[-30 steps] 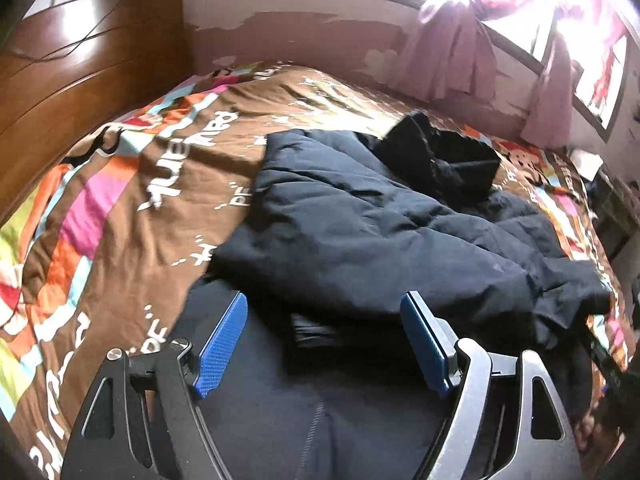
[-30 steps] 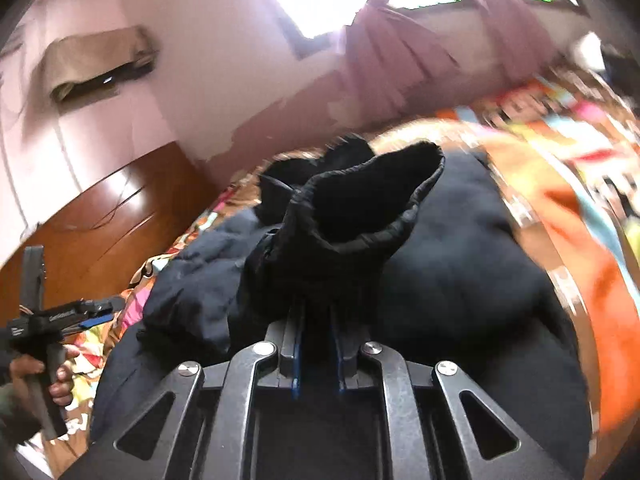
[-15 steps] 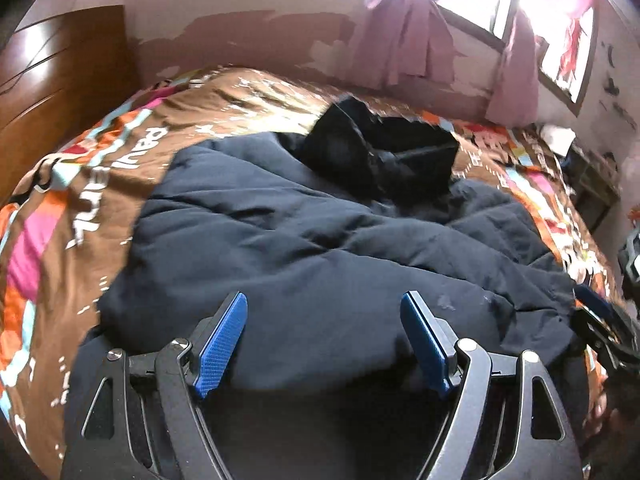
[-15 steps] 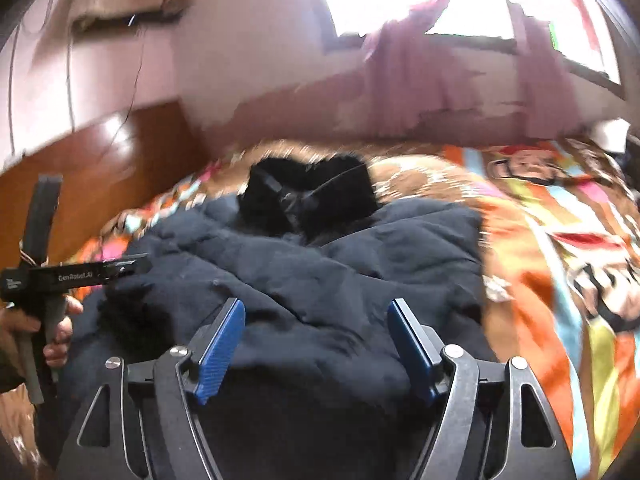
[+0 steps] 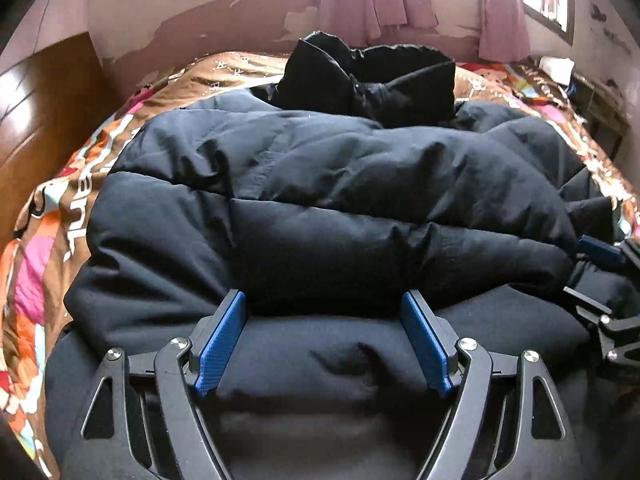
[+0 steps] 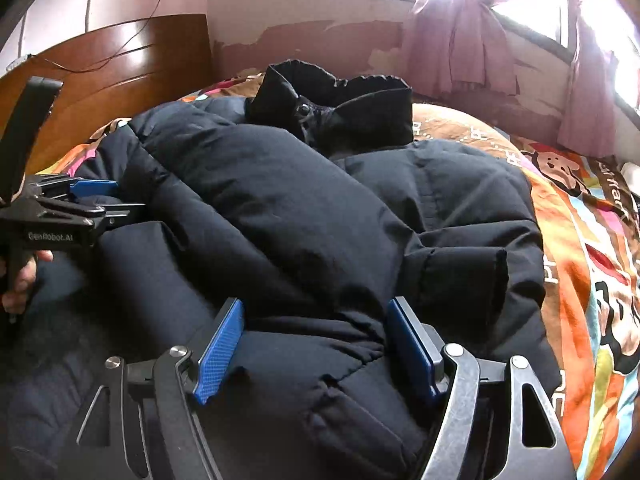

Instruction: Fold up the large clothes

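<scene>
A dark navy puffer jacket [image 5: 320,184] lies folded over on the bed, its black collar [image 5: 372,76] standing up at the far end. My left gripper [image 5: 323,300] is open and low over the near folded edge, with padded cloth bulging between the blue pads, which do not press on it. In the right wrist view the jacket [image 6: 300,208] has a sleeve laid across it, cuff [image 6: 460,276] toward the right. My right gripper [image 6: 315,306] is open over the sleeve's near part, cloth loose between its fingers. The left gripper [image 6: 80,200] shows at the left, held by a hand [image 6: 20,280].
A colourful patterned bedspread [image 6: 580,240] covers the bed around the jacket. A wooden headboard [image 6: 112,68] stands to the left. Pink curtains [image 6: 460,40] hang at a bright window on the far wall. The right gripper [image 5: 600,264] appears at the right edge of the left wrist view.
My right gripper has let go of the black collar, opened wide and come down to the jacket's near side. My left gripper, still open, has moved right and down over the jacket.
</scene>
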Motion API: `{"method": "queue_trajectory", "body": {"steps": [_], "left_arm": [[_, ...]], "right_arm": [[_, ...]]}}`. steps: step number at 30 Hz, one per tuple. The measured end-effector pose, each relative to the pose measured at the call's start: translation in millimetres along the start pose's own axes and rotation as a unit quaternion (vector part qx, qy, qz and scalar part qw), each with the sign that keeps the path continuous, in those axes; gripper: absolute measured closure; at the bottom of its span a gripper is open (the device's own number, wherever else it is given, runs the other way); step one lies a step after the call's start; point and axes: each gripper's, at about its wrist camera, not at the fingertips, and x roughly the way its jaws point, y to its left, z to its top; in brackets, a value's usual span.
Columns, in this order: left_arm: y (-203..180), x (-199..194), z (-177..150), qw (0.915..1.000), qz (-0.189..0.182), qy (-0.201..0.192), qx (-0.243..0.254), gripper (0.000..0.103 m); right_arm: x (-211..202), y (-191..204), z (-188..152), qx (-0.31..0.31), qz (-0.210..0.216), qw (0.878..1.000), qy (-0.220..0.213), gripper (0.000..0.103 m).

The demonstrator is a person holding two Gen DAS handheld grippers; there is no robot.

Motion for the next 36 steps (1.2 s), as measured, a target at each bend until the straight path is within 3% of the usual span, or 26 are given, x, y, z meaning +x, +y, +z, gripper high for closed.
{"method": "queue_trajectory", "body": {"steps": [10, 16, 21, 24, 27, 30, 33, 36], "left_arm": [[0.0, 1.2, -10.7, 0.9996, 0.000, -0.029, 0.003, 0.028], [11.5, -9.0, -16.1, 0.9966, -0.041, -0.067, -0.024, 0.028], [16.7, -21.4, 3.3, 0.9969, -0.060, -0.041, -0.029, 0.028], [25.6, -30.1, 28.2, 0.9982, -0.046, -0.026, -0.027, 0.028], [45.0, -41.3, 61.1, 0.9972, -0.037, -0.036, -0.054, 0.028], [62.7, -43.1, 93.1, 0.9959, -0.035, -0.045, -0.070, 0.028], [74.8, -38.1, 131.5, 0.9952, -0.021, -0.064, -0.071, 0.028], [81.2, -31.9, 153.0, 0.9944, -0.016, -0.081, -0.066, 0.028]], "right_arm": [[1.4, 7.6, -4.5, -0.012, -0.018, 1.000, -0.020, 0.031], [-1.3, 14.1, -8.3, -0.025, -0.035, 0.999, -0.033, 0.029], [-2.9, 10.0, 1.8, -0.016, -0.017, 1.000, -0.021, 0.025], [-12.5, 2.3, 12.7, 0.004, 0.004, 1.000, -0.026, 0.024], [-25.9, -7.9, 38.0, 0.002, 0.012, 1.000, -0.016, 0.024], [-37.8, -22.0, 95.7, -0.005, 0.012, 1.000, 0.012, 0.024], [-35.2, -40.8, 157.3, 0.047, 0.010, 0.998, 0.027, 0.023], [-20.9, -49.2, 197.0, 0.071, -0.006, 0.997, 0.012, 0.023]]}}
